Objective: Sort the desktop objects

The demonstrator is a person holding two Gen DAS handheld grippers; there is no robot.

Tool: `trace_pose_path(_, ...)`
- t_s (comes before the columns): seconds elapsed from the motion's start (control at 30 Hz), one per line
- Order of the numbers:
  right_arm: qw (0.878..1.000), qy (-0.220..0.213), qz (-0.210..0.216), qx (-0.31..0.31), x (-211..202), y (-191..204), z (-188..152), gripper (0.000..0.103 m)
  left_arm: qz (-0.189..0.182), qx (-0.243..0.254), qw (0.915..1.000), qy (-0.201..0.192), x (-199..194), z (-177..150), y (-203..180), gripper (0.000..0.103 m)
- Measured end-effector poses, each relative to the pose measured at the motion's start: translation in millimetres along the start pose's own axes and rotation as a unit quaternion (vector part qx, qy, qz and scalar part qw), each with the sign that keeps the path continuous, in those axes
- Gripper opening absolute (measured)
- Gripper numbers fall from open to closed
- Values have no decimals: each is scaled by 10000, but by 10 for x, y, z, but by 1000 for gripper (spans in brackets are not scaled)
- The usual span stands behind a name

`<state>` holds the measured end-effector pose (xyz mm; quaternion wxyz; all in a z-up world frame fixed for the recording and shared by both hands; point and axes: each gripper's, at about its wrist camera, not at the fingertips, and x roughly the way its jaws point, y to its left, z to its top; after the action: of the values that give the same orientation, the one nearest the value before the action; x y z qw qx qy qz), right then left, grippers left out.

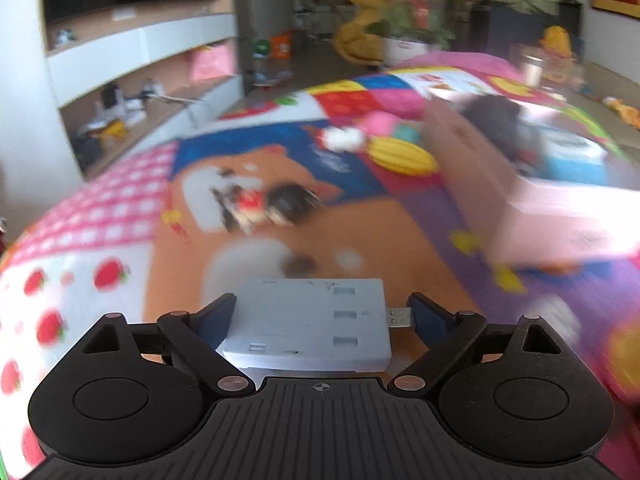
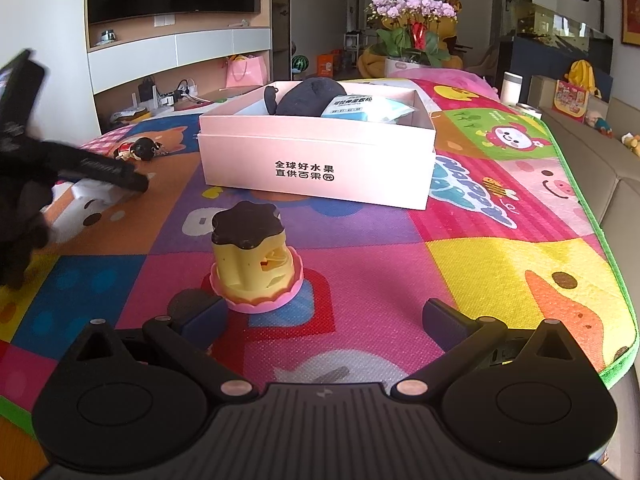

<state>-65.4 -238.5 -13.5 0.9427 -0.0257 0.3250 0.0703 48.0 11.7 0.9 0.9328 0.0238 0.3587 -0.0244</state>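
Observation:
My left gripper (image 1: 320,316) is shut on a white USB hub (image 1: 308,324), held above the colourful mat; it also shows at the left of the right wrist view (image 2: 96,192). The pink box (image 2: 320,156) holds a dark plush (image 2: 308,98) and a wipes pack (image 2: 360,110); it also shows blurred in the left wrist view (image 1: 520,184). My right gripper (image 2: 324,316) is open and empty just above the mat, with a yellow pudding toy (image 2: 256,256) just ahead of its left finger. A small doll (image 2: 140,150) lies on the mat left of the box.
The left view is motion-blurred. A yellow toy (image 1: 400,156) and a small pink-and-white object (image 1: 360,132) lie beside the box. The mat's green edge (image 2: 592,216) runs along the right. A flower pot (image 2: 408,44) stands beyond the table.

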Motion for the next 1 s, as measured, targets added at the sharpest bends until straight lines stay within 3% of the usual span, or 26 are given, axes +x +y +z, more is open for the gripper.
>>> trace_pose_path(0.17,10000,57,-11,-42,2,6,14,103,-514,291,9983,-27,-414,-405,-240,95)
trace_pose_path(0.27,9997,190,-6,-140,8,24,69,103,-592,418,9973,-92,-564,-552,-318,96)
trace_pose_path(0.43,9968,353,377,-603,46,182,182,103,-700,301,9970,-119,-590,-583,-285,98)
trace_pose_path(0.57,9964,467,577,-418,164,234,294,88,-713,345,9968,-122,-585,-589,-289,99)
trace_pose_path(0.7,9969,455,517,-369,199,252,390,56,-717,328,9968,-124,-583,-589,-288,100)
trace_pose_path(0.87,9970,513,384,-434,145,233,373,56,-646,433,9970,-45,-553,-563,-316,102)
trace_pose_path(1.0,9962,636,510,-314,38,131,364,56,-584,393,9975,-24,-526,-531,-333,101)
